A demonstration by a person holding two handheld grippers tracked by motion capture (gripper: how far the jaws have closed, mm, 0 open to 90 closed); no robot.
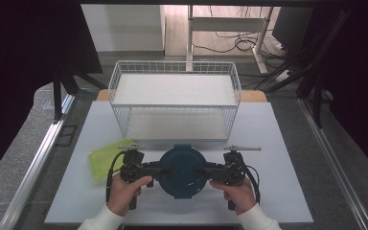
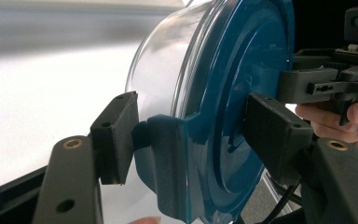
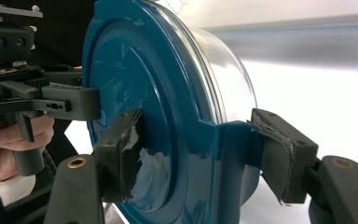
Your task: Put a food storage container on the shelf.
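From the high view, a round container with a blue lid (image 1: 182, 171) sits between the two grippers near the front edge of the white table (image 1: 278, 158), well in front of the white wire basket (image 1: 175, 98). The left gripper (image 1: 160, 171) meets the container's left side and the right gripper (image 1: 202, 171) meets its right side, each carried by a hand coming up from below. A yellow-green tray (image 1: 106, 159) lies on the table just left of the container, partly behind the left gripper.

In the left gripper view, the container (image 2: 223, 107) stands on edge, its clear bowl to the left and its blue lid facing right. The jaws are clamped across the rim at a blue latch tab, one pad on the bowl side and the other pressed on the lid's face. Beyond the container, the right gripper (image 2: 307, 84) grips the far rim, with fingers (image 2: 335, 116) behind it.

In the right gripper view, the container (image 3: 168, 112) shows its lid to the left and clear bowl to the right. The jaws are clamped over the near latch tab, one worn pad on the lid and one on the bowl side. The left gripper (image 3: 81, 102) holds the container's far edge.
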